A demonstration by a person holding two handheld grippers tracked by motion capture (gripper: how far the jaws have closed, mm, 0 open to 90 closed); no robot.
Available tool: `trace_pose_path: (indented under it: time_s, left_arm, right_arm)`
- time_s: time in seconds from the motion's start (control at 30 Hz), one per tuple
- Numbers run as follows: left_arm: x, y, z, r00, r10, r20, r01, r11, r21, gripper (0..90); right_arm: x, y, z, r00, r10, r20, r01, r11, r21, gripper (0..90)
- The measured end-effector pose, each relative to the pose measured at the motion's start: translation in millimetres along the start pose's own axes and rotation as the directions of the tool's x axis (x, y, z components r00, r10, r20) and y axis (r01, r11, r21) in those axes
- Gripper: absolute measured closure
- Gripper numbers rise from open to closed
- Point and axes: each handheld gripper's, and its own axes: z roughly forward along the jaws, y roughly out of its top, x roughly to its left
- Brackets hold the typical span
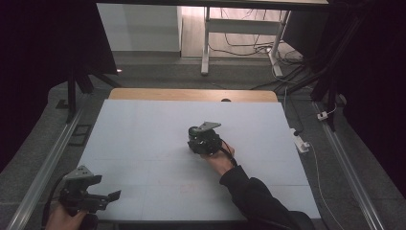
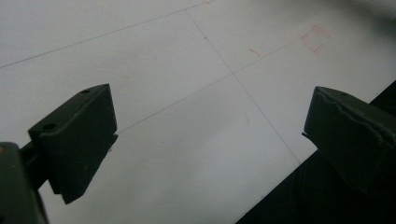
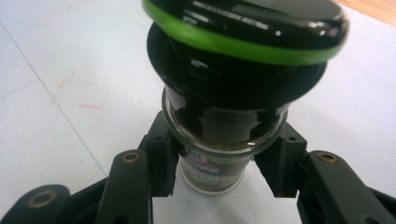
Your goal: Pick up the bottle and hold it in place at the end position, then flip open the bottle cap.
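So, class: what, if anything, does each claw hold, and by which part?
The right claw grips a jar by its glass body, just under the black lid. The left claw is open, holding nothing.

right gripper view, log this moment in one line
right tongs: shut on jar, mid-table | left tongs: open, empty, near table edge

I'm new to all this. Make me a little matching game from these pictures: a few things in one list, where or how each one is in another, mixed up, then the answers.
Things:
1. left tongs
2. right tongs
3. glass jar
4. green ring

States:
A. runs around the jar's black cap
B. open, over bare white table near its front left corner
C. shut on the jar, near the middle of the table
D. clamped between two black jaws, below its cap

Pairs: 1-B, 2-C, 3-D, 4-A
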Motion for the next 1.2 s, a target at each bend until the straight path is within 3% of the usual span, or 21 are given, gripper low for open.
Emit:
trace_pose_path:
  time_s: [0.37, 0.6, 0.87, 0.97, 1.2]
  left_arm:
    - [-0.2, 0.5, -1.4, 1.0, -0.002, -0.006, 0.002, 0.9998, -0.022, 0.0]
    - [-4.5, 6.5, 1.9, 0.9993, 0.035, -0.01, -0.036, 0.9986, -0.038, 0.0]
    - [-7.6, 16.2, 15.0, 0.9919, 0.115, 0.053, -0.112, 0.9916, -0.065, 0.0]
    - [-7.6, 20.9, 18.4, 0.9907, 0.119, 0.066, -0.114, 0.9905, -0.078, 0.1]
    - [-9.3, 31.6, 24.1, 0.9914, 0.12, 0.05, -0.114, 0.9863, -0.12, 1.1]
  right_arm:
    - [-1.3, -0.4, 0.2, 1.0, -0.006, -0.006, 0.006, 1.0, 0.0, 53.3]
    - [-2.0, -0.5, 0.3, 0.9999, -0.007, -0.009, 0.007, 1.0, 0.001, 53.3]
    - [-2.0, -0.9, 0.4, 0.9999, -0.006, -0.01, 0.006, 1.0, -0.002, 53.3]
    - [-2.1, -0.9, 0.4, 0.9999, -0.006, -0.011, 0.006, 1.0, -0.002, 53.3]
    - [-2.4, -0.8, 0.5, 0.9999, -0.008, -0.013, 0.008, 1.0, -0.001, 53.3]
